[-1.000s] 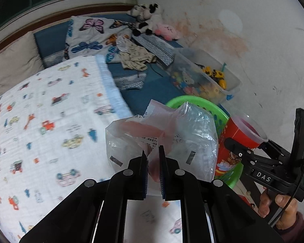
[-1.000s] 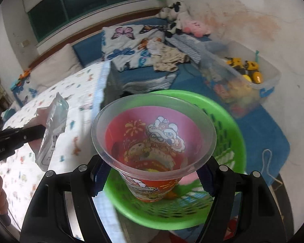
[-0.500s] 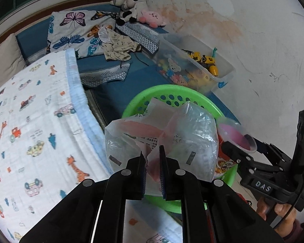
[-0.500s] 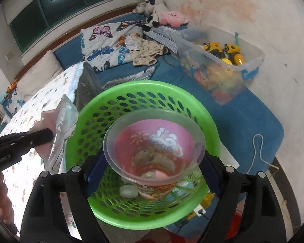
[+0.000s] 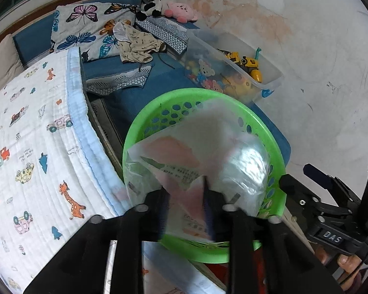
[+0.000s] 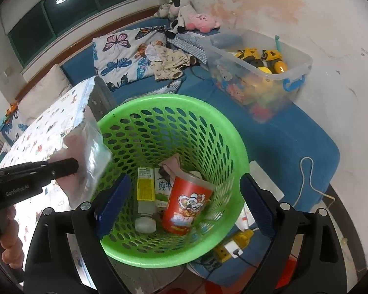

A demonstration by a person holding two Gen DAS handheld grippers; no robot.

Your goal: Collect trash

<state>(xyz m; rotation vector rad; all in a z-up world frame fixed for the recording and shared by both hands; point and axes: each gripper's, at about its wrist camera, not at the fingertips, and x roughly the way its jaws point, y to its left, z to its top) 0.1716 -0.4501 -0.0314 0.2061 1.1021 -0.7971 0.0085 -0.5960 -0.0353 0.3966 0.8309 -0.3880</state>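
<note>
A green perforated basket [image 6: 233, 142] stands below both grippers. My right gripper [image 6: 184, 203] hangs over it, jaws wide and still opening, with nothing between the blue pads. The red printed cup [image 6: 186, 205] lies tilted on the basket floor among a milk carton [image 6: 163, 186], a yellow-labelled bottle [image 6: 144, 188] and a crumpled tissue [image 6: 171, 166]. My left gripper [image 5: 185, 196] is at the basket's [image 5: 159, 105] near-left rim with its jaws opening. A clear plastic bag [image 5: 196, 152], blurred, sits loose between them, the pads apart from it. The bag [image 6: 90, 152] hangs at the left gripper [image 6: 71, 166].
A bed with a vehicle-print quilt [image 5: 36, 147] lies to the left. A clear bin of toys [image 6: 269, 73] sits on a blue mat [image 6: 294, 142] against the wall. A yellow power strip [image 6: 230, 245] and a white cord [image 6: 306, 176] lie near the basket. Plush toys [image 6: 184, 14] sit at the far end.
The right jaws widened and the red cup dropped from them into the basket. The left jaws, shut on the bag before, have parted. Both grippers moved over the basket.
</note>
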